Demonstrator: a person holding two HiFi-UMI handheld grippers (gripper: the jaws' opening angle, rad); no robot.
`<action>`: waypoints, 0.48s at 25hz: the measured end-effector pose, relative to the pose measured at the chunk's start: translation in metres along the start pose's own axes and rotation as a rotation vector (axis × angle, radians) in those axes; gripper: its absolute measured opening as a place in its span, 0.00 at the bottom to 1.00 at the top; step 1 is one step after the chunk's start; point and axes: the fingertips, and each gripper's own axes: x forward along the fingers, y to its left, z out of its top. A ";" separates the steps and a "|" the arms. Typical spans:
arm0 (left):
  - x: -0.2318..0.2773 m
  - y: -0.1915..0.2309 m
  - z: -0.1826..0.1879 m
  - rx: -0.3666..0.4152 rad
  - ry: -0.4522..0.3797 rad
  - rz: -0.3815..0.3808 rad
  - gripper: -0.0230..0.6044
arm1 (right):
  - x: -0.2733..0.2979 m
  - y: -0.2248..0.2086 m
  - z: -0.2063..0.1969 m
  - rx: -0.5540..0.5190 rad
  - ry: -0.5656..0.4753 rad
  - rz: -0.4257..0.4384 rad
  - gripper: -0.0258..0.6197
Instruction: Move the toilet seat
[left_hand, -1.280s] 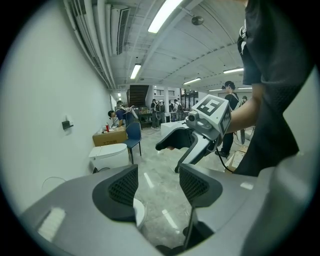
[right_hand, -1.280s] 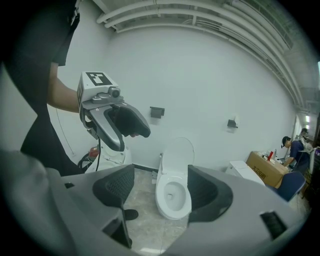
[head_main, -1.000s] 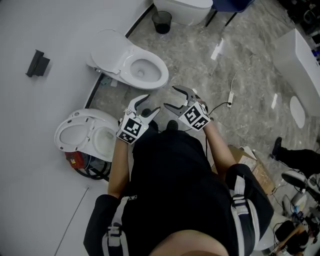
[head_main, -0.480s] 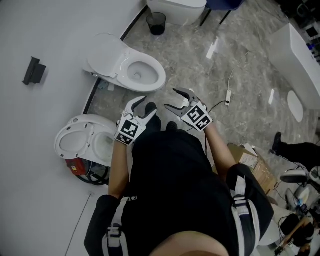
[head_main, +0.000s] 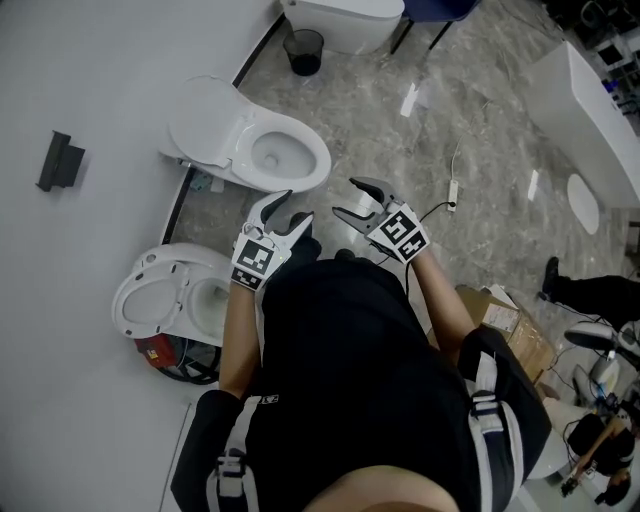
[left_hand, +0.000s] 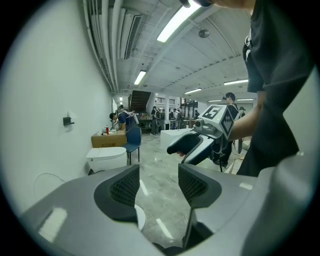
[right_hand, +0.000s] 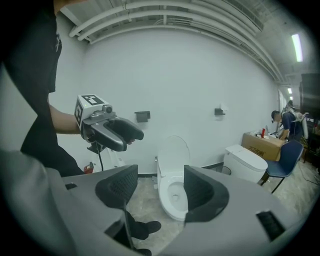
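Fingers on the left gripper (head_main: 288, 212) stand well apart, nothing held. Right gripper (head_main: 356, 200) is also wide and empty, though its fingers have just been closing a little with nothing between them.

Head view: both grippers are carried side by side in front of the person's body, short of the toilet (head_main: 295, 160), touching nothing. This looks like the approach, with the fingers kept apart ready to take an edge. The toilet seat (head_main: 205, 118) is raised and leans at the wall behind the bowl; lid and ring can't be told apart. A second toilet (head_main: 165, 285) sits at lower left by the wall, and the grippers point away from it.

Left gripper view: fingers (left_hand: 122, 187) apart, only bare floor (left_hand: 160, 210) in the gap. This camera looks down the room rather than at the seat, so this hand isn't lined up. The right gripper shows across it.

Right gripper view: fingers (right_hand: 117, 187) apart, the toilet bowl framed between them but well beyond. The seat stands upright above the bowl. The right hand probably leads.
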 end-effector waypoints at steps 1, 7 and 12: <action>-0.001 0.003 -0.002 -0.004 0.000 -0.007 0.42 | 0.003 -0.002 0.003 -0.002 0.002 -0.004 0.49; 0.002 0.031 -0.006 0.000 0.007 -0.045 0.42 | 0.027 -0.013 0.015 0.013 0.009 -0.034 0.48; 0.010 0.058 0.002 0.019 -0.002 -0.073 0.42 | 0.044 -0.027 0.028 0.006 0.019 -0.057 0.48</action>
